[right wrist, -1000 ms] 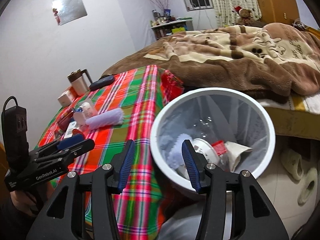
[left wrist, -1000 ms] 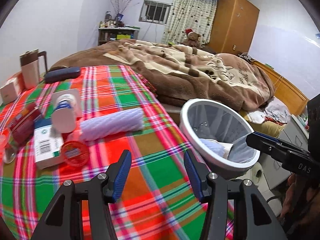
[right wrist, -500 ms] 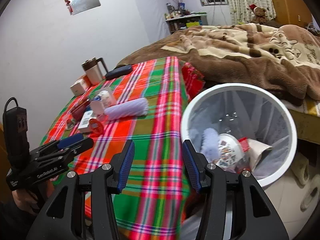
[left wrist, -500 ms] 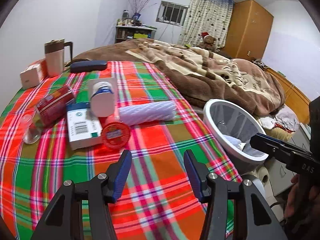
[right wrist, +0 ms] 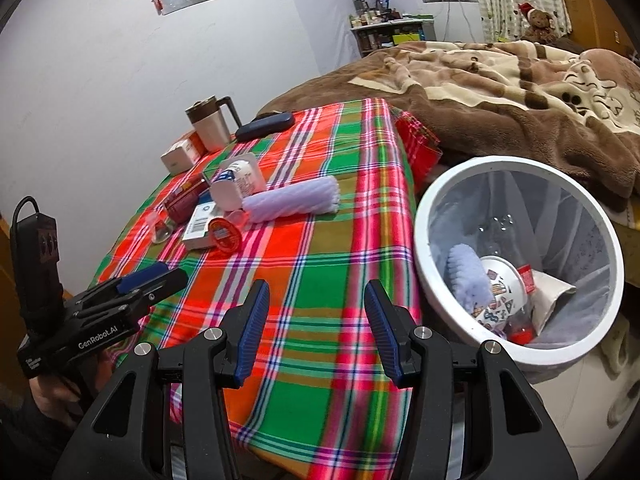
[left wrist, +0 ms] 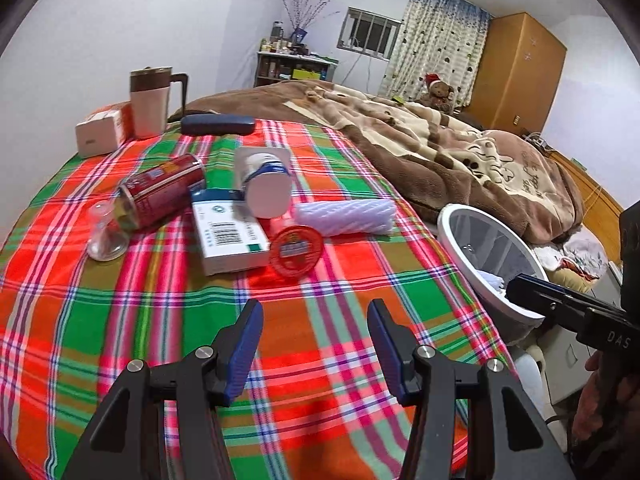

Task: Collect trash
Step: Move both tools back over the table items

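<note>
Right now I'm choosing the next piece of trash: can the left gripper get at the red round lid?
Probably yes: the left gripper is open and empty, with only bare tablecloth before the red round lid.

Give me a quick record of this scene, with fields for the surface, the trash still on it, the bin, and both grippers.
surface: table with plaid tablecloth
trash on table: red can lying on its side, white carton, red round lid, white ribbed roll, white bottle
bin: white bin beside the table, already holding a ribbed roll and a paper cup
left gripper: open, empty, over the cloth
right gripper: open, empty, at the table's edge by the bin
</note>
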A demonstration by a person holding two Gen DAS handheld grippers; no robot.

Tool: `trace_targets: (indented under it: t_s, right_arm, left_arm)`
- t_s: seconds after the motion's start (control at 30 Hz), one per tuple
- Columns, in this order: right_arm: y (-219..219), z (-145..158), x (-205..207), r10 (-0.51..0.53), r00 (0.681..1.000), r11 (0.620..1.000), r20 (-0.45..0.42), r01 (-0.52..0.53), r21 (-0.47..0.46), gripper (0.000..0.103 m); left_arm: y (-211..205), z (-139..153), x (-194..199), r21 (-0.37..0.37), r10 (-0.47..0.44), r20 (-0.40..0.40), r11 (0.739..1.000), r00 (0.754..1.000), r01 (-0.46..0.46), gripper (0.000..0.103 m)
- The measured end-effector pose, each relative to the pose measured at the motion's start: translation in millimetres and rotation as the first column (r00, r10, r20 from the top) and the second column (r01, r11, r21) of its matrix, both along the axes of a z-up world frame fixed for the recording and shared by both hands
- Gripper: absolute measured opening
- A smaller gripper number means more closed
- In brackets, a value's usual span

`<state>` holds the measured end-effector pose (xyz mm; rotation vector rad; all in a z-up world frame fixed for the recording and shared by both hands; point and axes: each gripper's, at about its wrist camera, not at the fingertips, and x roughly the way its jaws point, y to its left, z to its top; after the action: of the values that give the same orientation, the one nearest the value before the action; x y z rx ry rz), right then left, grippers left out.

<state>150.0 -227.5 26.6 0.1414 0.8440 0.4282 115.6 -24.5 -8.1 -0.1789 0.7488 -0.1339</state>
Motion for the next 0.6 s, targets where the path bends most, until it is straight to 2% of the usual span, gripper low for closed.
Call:
trace_targets:
  t_s: [0.6]
  right_arm:
    - [43,7,19,0.073,0.997,0.997,0.008,-0.073,-0.009,0.051]
  left_arm:
    - [61,5,7,0.005,0.117,0.015,0.993,0.993,-0.117,0.054]
